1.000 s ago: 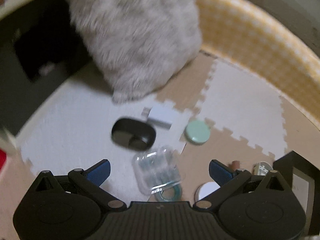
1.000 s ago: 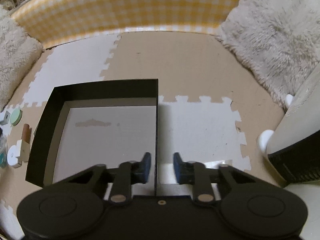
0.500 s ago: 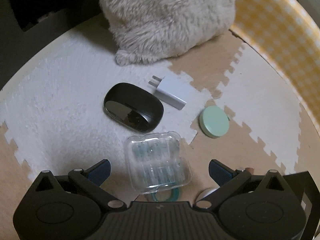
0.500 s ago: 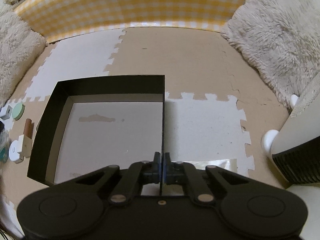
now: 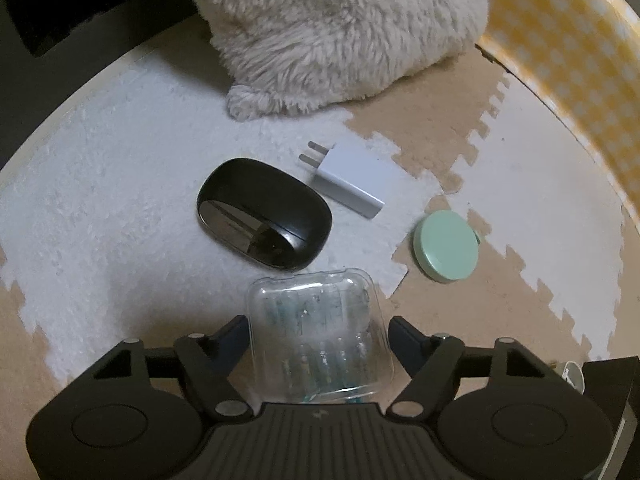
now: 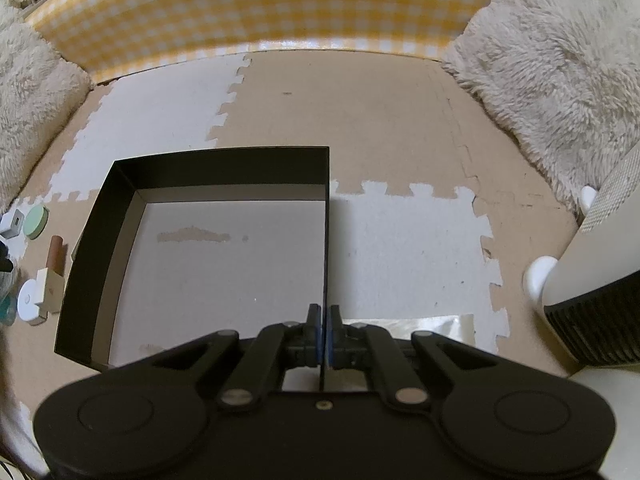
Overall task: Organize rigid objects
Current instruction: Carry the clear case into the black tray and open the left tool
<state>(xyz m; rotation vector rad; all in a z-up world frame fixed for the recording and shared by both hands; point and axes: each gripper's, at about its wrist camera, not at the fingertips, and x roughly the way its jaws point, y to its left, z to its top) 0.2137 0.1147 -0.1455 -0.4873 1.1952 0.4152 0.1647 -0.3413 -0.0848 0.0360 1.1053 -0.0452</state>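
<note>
In the left wrist view, my left gripper (image 5: 318,330) has closed in around a clear plastic case (image 5: 318,330) that holds several small teal items; both fingers sit at the case's sides. A black mouse (image 5: 264,219), a white charger plug (image 5: 348,178) and a round mint-green lid (image 5: 446,245) lie beyond it on the foam mat. In the right wrist view, my right gripper (image 6: 324,326) is shut on the right wall of an open black box (image 6: 216,166) whose grey floor is bare.
A fluffy cream cushion (image 5: 340,28) lies behind the mouse; another (image 6: 560,60) is at the right. A yellow checked wall (image 6: 260,12) rings the mat. A brown tube (image 6: 56,254), a white block (image 6: 48,288) and a white appliance (image 6: 592,272) flank the box.
My left gripper moved forward and narrowed from wide open onto the clear case. My right gripper closed on the box wall and has stayed shut.
</note>
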